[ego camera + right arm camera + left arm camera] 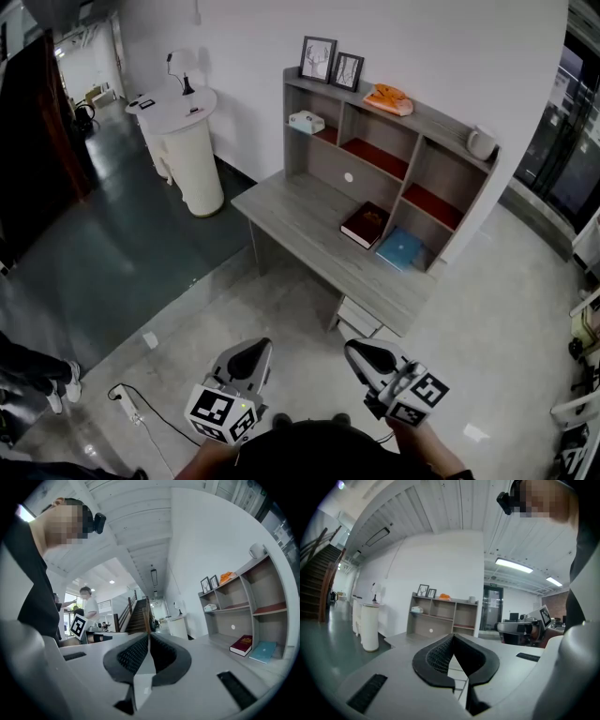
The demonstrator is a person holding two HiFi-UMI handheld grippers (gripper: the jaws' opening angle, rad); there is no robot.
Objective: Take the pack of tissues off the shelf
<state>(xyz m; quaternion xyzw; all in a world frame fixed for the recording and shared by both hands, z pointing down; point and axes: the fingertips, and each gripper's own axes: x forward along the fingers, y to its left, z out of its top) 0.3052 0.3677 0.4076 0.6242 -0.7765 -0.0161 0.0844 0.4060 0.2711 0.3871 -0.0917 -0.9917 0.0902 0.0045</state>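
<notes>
head view: the left gripper [249, 357] and right gripper [369, 356] are hovering well apart from the worktop [298, 212]. the tissues [306, 121] are sitting in the upper left compartment of the shelf [441, 127].
left gripper view: jaws are pressing together, gripping nothing.
right gripper view: jaws likewise closed and empty.
nothing is done yet; approach, grasp and removal are remaining.

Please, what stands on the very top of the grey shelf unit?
Two picture frames at the left end, an orange telephone in the middle, a white mug at the right end. What lies behind the frames is hidden.
</notes>
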